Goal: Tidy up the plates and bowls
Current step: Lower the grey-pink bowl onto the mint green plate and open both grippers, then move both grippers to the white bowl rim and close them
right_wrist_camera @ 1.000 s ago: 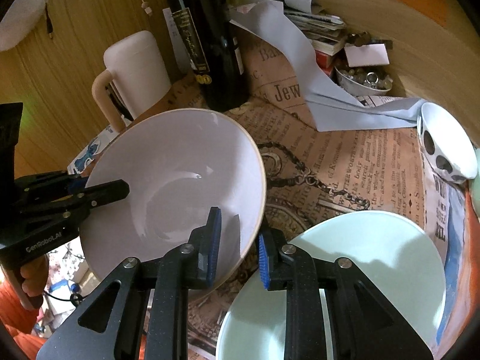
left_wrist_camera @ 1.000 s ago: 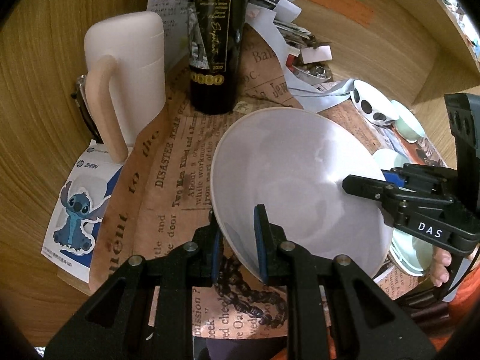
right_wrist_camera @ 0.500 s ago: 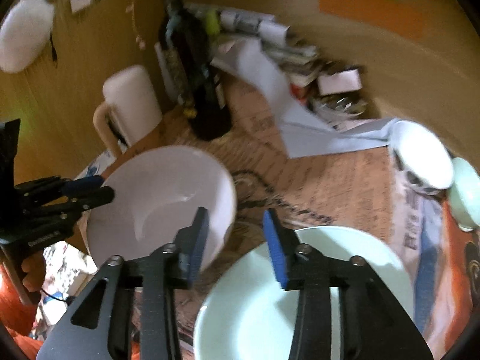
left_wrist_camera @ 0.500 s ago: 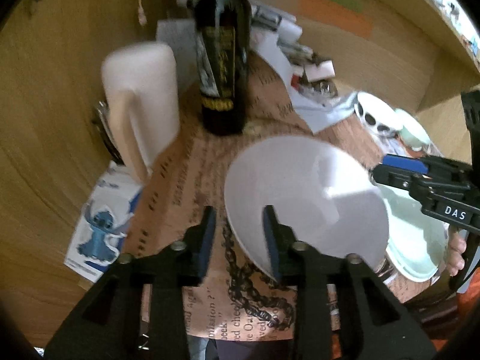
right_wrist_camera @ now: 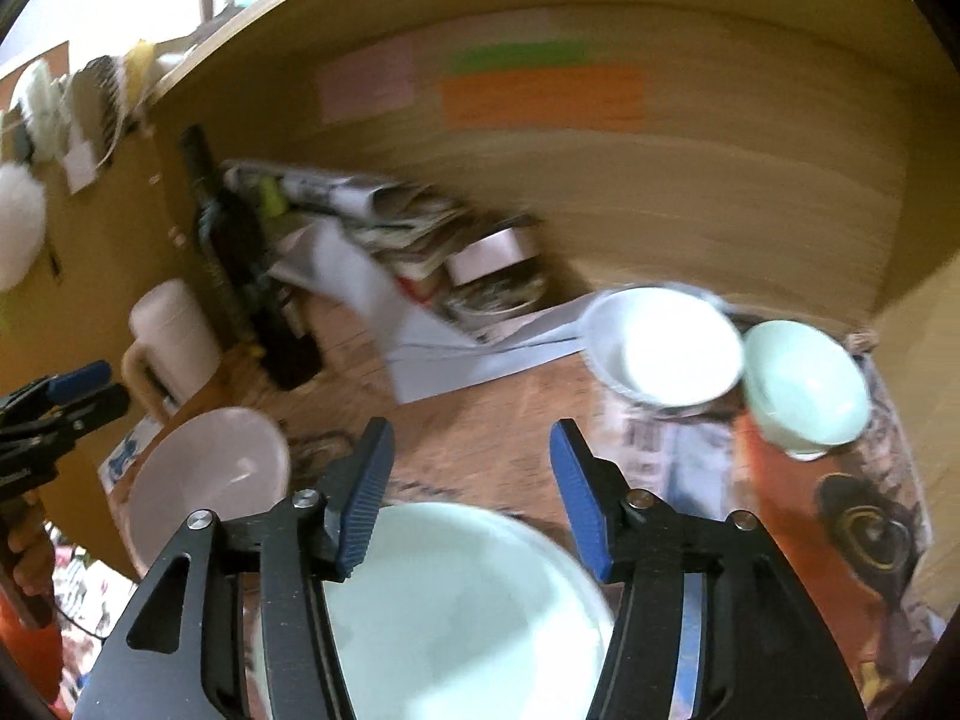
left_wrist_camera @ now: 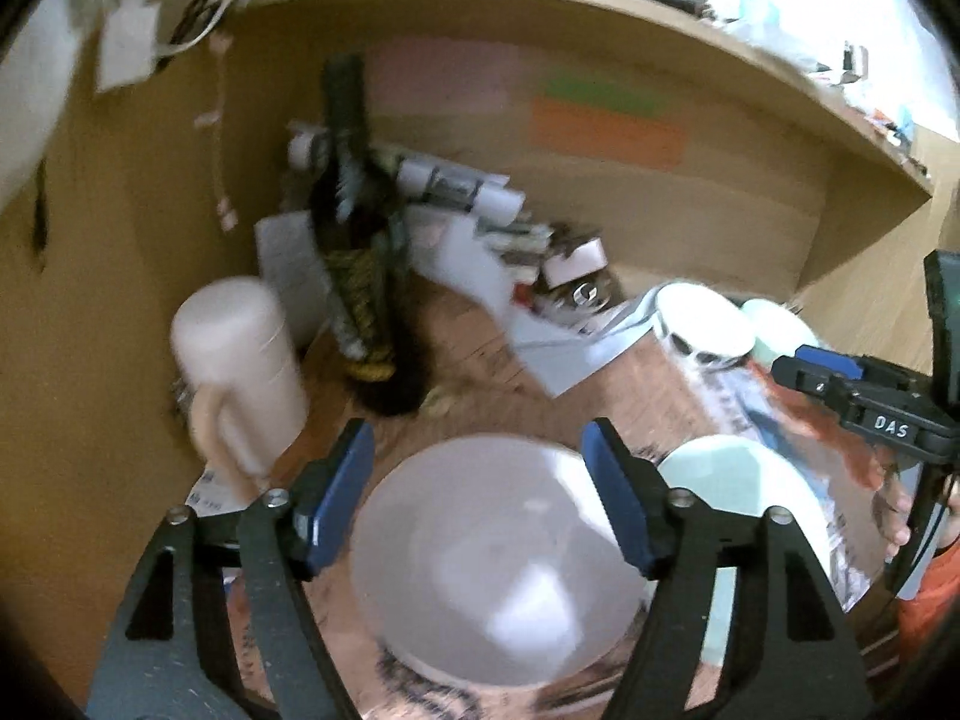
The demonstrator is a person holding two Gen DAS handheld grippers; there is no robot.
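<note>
Both tongs, left [left_wrist_camera: 477,492] and right [right_wrist_camera: 471,495], have just been opening, empty above the white bowl [left_wrist_camera: 498,576]; best lift clear before reaching the pale green plate [right_wrist_camera: 456,618] beside it.

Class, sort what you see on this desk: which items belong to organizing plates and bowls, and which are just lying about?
Belongs to the job:
large white bowl
pale green plate
small white bowl
small green bowl

Lying about:
wine bottle
cream jug
stack of papers
</note>
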